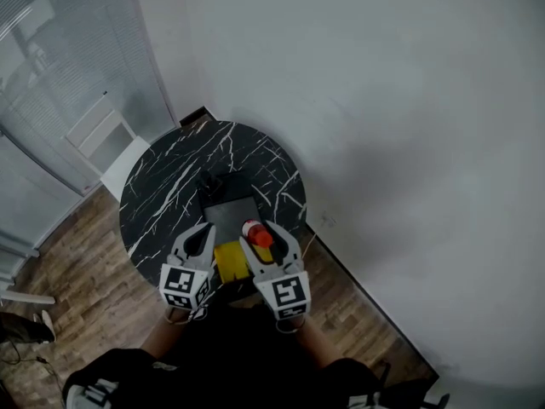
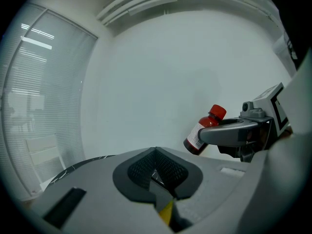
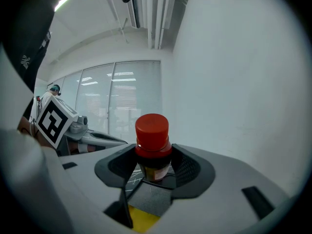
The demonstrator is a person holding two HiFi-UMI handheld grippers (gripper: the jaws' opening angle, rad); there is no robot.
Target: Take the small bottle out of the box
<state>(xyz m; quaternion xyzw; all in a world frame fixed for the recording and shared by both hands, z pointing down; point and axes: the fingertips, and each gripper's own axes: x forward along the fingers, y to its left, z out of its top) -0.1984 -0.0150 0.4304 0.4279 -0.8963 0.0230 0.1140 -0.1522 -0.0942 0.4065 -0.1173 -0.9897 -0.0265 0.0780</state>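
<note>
Head view is showing a round black marble table [image 1: 166, 190] with white veins, and the person is holding both tools over its 5 o'clock edge. The right gripper [image 1: 260, 239] is clenching the small bottle [image 1: 256, 233], its red cap pointing up. From above, the bottle is sitting over the 5 o'clock corner of the dark box [image 1: 226, 211]. A yellow item [image 1: 228, 259] is lying at 6 o'clock from that box, between the two tools. The left gripper [image 1: 203, 240] is hovering just beside it at 9 o'clock. In the left gripper view its pads are pressing together with nothing between them, and only a sliver of table and yellow is showing through. In that same view the bottle [image 2: 204, 130] is hanging in the air at 3 o'clock, clear of any surface, its cap leaning toward 1 o'clock. A white label is wrapping its dark brown body, but the print is too small to read. In the right gripper view the ribbed pads are gripping the bottle [image 3: 152, 145] just under the cap. The marker cubes are carrying black-and-white square codes and no readable words. Window blinds [image 1: 60, 66] are filling the 10 o'clock corner and a plain white wall [image 1: 383, 100] is running from 12 to 4 o'clock.
</note>
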